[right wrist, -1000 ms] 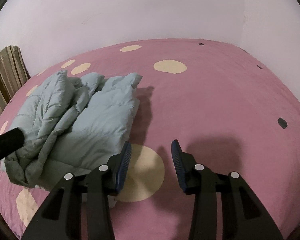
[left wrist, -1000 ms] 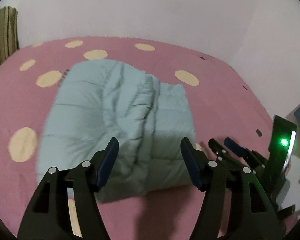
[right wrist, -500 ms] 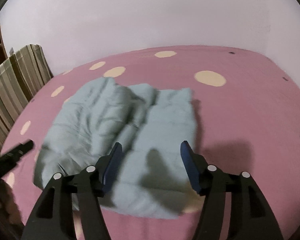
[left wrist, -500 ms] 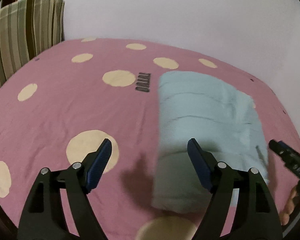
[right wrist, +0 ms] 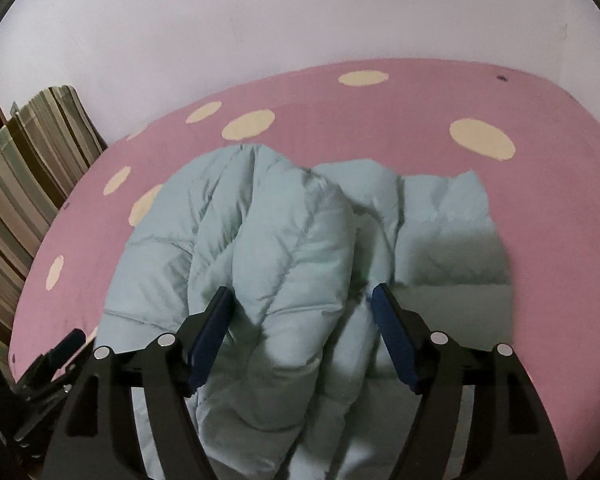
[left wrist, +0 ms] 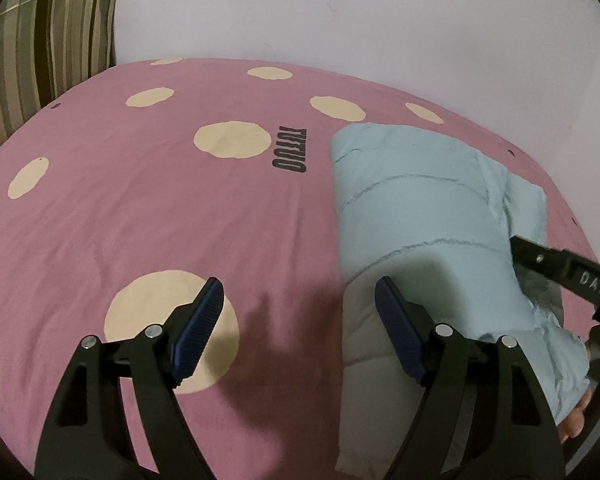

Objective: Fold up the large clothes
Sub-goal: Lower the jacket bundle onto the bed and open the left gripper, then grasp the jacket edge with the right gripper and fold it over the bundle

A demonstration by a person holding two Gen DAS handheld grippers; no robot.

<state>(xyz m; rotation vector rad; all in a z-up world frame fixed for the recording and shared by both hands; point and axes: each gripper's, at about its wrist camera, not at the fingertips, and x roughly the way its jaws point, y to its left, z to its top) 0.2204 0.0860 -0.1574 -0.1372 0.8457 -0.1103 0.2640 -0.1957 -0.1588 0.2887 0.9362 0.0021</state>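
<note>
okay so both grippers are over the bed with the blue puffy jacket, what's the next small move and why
Probably lower the right hand-held gripper onto the raised roll of the light blue padded jacket and close on it. Its jaws are opening and straddle that roll without pressing on it. The left hand-held gripper is open, mostly over the bare pink sheet beside the jacket's edge, so the right looks better placed.

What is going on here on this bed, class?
A person holds a gripper in each hand over a pale blue puffer jacket bundled on the pink spotted bedsheet. The right gripper hovers above it, jaws opening. The left gripper hangs open beside its edge. Neither grips it.
</note>
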